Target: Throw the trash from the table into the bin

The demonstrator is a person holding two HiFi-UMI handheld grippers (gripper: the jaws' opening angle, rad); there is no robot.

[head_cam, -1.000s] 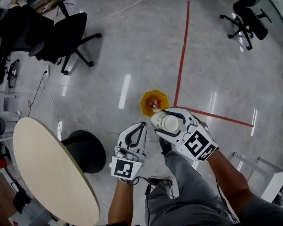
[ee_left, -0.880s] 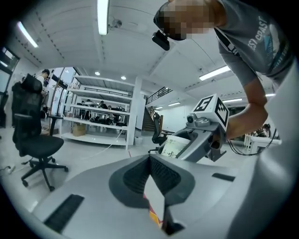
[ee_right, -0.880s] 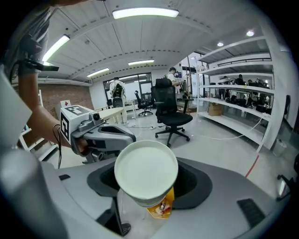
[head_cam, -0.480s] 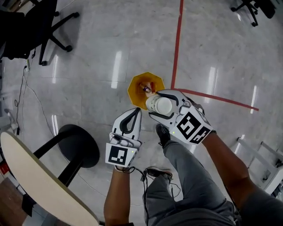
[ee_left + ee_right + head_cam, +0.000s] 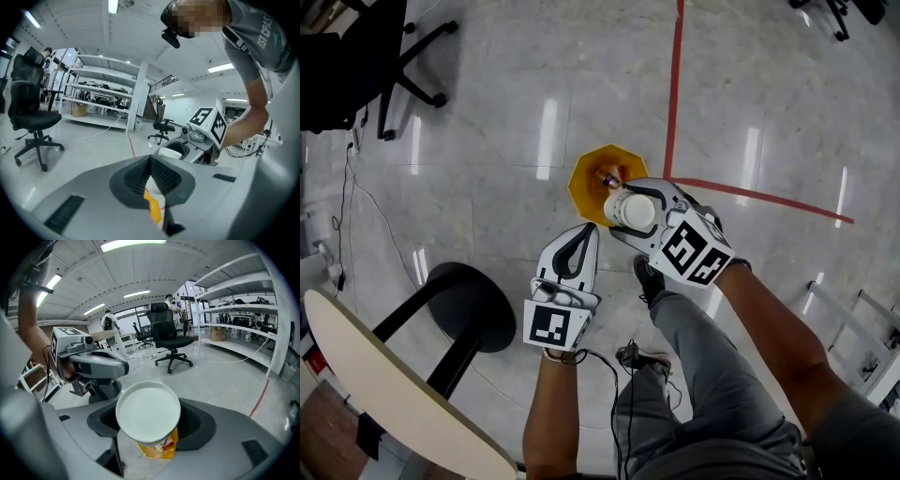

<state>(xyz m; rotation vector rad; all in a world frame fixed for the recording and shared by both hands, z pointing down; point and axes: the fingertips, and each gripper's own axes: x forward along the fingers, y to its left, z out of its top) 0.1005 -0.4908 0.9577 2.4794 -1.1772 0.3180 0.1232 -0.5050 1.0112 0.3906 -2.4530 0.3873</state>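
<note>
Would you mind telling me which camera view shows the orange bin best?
The head view: the orange bin is seen from above, its open mouth mostly visible. The left gripper view shows only an orange sliver behind the jaws; the right gripper view, a patch under the cup.

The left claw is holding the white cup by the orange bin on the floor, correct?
Not the left one. The right claw holds the white cup by the orange bin on the floor; the right gripper view shows it between the jaws. The left claw is shut and empty.
</note>
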